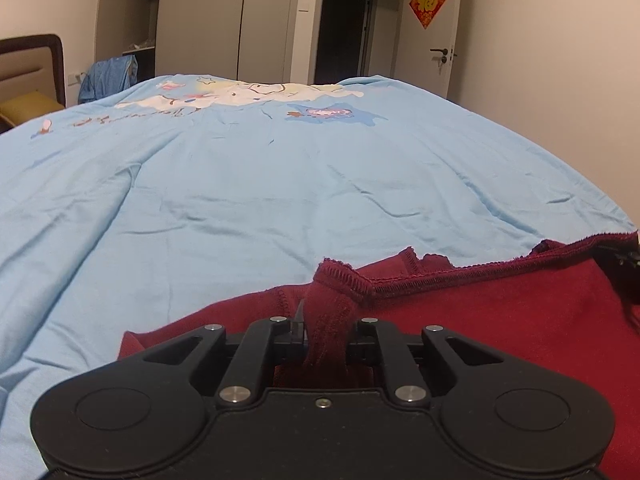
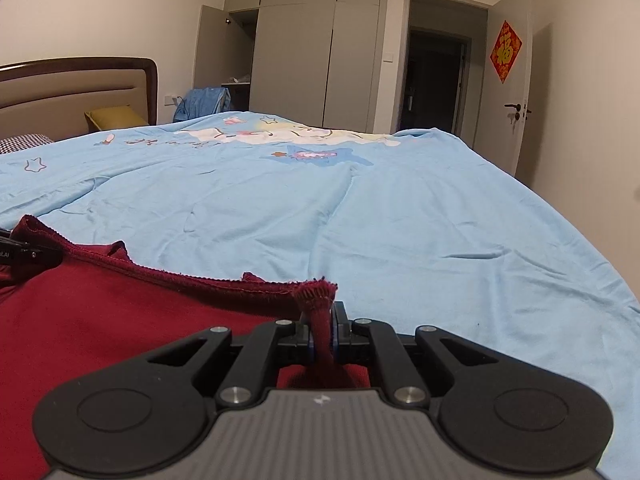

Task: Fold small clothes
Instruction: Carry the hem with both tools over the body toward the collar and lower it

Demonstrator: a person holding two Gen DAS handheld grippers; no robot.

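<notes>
One dark red garment lies on the near part of a bed, spread over a light blue quilt. Its stitched hem runs along the far side of the cloth, and each of its two corners is pinched. The left gripper is clenched on one bunched corner, a ridge of red fabric standing up between its two fingers. The right gripper is clamped on the other corner in the same way, the hem tuft poking up just past its jaws. In each wrist view the other gripper shows as a dark shape at the edge of the frame, touching the hem.

The quilt carries one band of cartoon prints near its far side. Past it are one padded headboard, one yellow cushion, one blue garment heaped by a grey wardrobe with one door open, one dark doorway, and one white door bearing a red diamond decoration.
</notes>
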